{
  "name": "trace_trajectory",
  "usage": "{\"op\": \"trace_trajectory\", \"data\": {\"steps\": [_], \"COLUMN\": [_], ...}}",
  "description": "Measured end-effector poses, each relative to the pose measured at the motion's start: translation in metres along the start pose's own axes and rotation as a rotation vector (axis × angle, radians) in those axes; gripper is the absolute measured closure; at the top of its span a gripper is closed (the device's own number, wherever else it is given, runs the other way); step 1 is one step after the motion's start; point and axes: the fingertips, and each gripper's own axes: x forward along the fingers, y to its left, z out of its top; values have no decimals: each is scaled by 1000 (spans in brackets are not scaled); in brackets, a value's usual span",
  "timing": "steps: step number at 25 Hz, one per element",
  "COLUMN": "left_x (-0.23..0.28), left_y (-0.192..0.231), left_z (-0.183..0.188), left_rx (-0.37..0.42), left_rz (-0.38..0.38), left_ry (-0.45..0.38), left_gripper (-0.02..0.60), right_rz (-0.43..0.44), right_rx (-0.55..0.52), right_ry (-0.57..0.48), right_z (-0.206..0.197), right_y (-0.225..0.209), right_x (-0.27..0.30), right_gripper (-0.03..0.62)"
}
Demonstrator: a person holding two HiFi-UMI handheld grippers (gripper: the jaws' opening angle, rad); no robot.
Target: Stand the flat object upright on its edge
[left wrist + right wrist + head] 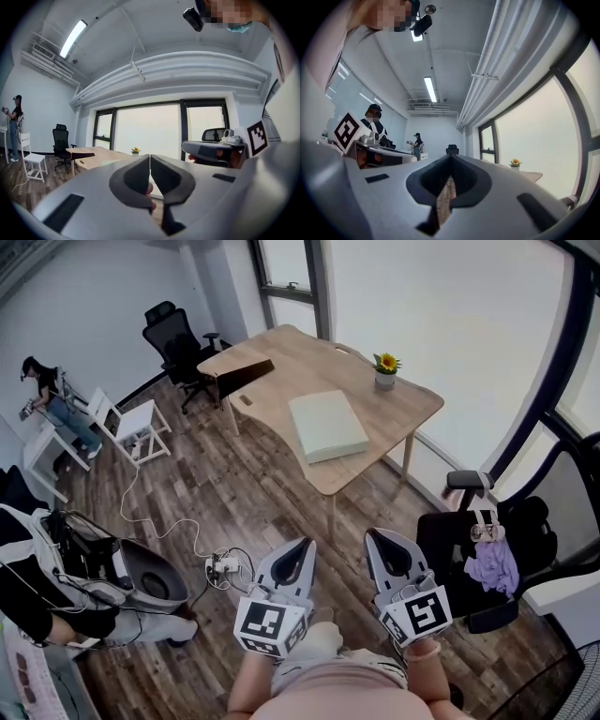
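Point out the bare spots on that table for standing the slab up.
Table: widest bare wood lies behind the slab, between the dark board and the flower pot. A smaller patch sits right of the slab, by the pot. Tight along the slab's near edge.

A wooden table stands by the window, with a small sunflower pot near its far edge and a dark board lying on its left corner. A black office chair sits just beyond that left corner, and a white chair stands further left of the table. On the floor in front of the table lies a power strip, while to the table's right a dark chair holds a purple cloth.
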Motion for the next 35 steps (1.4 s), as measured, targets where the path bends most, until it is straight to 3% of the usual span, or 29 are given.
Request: {"op": "trace_trajectory", "data": {"steps": [11,15,26,35], "left_x": [45,64,105,132], "left_y": [55,75,135,153], "left_z": [13,15,17,6], "left_rx": [-50,-70,-95,-118], "left_rz": [-35,-82,-133,-173], "left_ry": [-18,5,59,113], "left_gripper": [567,472,413,391], "right_rz": [-33,-41,-76,-109], "right_rx": [-21,-11,1,11], "right_ry": [63,79,130,169], "right_z": [-12,-15,-22,-33], "right_y": [-28,-35,-52,-68], "right_x": [61,88,154,173], "right_gripper": [526,500,445,414]}}
